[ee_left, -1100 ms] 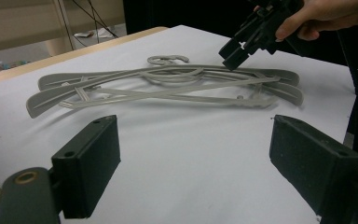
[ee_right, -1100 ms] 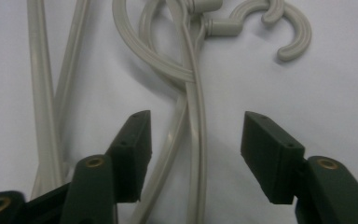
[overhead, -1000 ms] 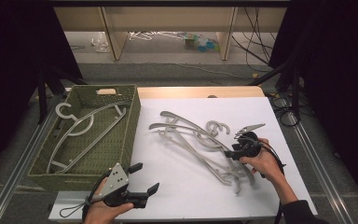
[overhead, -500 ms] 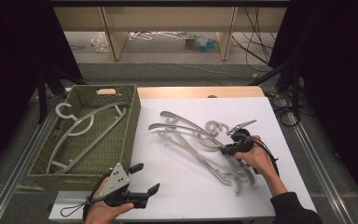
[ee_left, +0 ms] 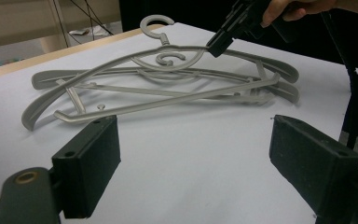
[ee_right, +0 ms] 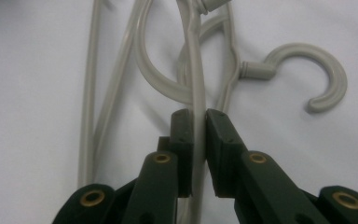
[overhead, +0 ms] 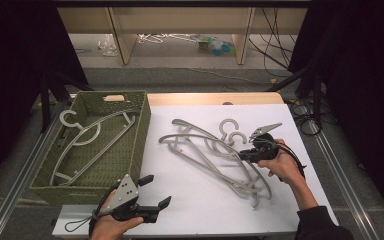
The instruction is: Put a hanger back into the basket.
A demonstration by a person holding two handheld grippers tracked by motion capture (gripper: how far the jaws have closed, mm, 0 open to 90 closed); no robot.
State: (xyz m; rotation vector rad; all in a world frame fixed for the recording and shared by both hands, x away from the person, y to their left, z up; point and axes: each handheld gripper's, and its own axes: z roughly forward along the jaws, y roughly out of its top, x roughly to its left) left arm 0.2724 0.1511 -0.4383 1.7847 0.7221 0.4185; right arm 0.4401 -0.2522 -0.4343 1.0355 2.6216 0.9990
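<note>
Several grey plastic hangers (overhead: 215, 150) lie piled on the white table top (overhead: 190, 200). My right gripper (overhead: 243, 155) has just been closing and is now shut on the thin arm of the top hanger (ee_right: 193, 70), close to its hook. In the left gripper view that hanger (ee_left: 121, 63) tilts up at the end held by the right gripper (ee_left: 216, 45). My left gripper (overhead: 157, 190) rests near the table's front edge, open, jaws wide apart (ee_left: 193, 154) with nothing between them, facing the pile.
A green woven basket (overhead: 140, 130) stands at the left of the table with two grey hangers (overhead: 87, 137) inside. A second hanger's hook (ee_right: 326, 79) lies just right of the held arm. Cables trail off the table's right side.
The right gripper moved a little left onto the pile, closed on the top hanger's arm and rose slightly with it. The left hand stayed put.
</note>
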